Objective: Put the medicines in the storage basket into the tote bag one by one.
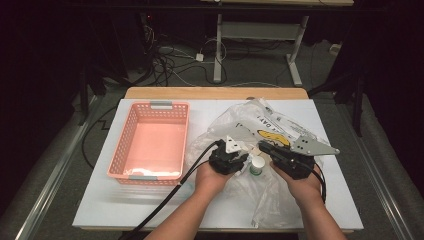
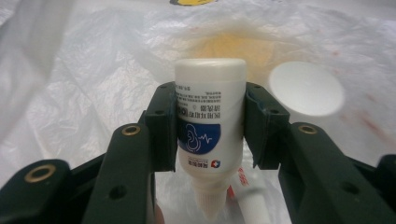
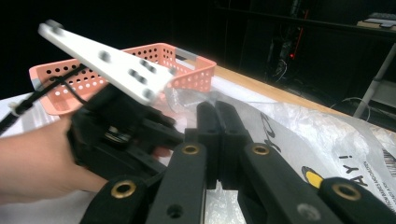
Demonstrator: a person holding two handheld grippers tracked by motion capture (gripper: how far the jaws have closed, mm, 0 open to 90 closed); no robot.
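The white-topped desk [image 1: 100,200] carries a pink perforated basket [image 1: 150,140] at its left, which is seen to be empty, and beside it a crumpled clear plastic bag [image 1: 270,125] spread flat under both hands; a second white-capped container [image 2: 306,88] is seen lying within the bag. The bag is judged thin, limp and slippery, so anything resting on it may slide. The right tongs [image 3: 217,140] are seen fully shut, jaw against jaw, on nothing visible, held over the bag. The left tongs [image 2: 210,126] are closed partway on a small white dropper bottle [image 2: 210,121], gripped across its labelled body with the nozzle pointing back toward the hand, just above the bag. The bottle is judged light, rigid and smooth; the cylindrical middle is the best hold, the tapered nozzle being avoided.
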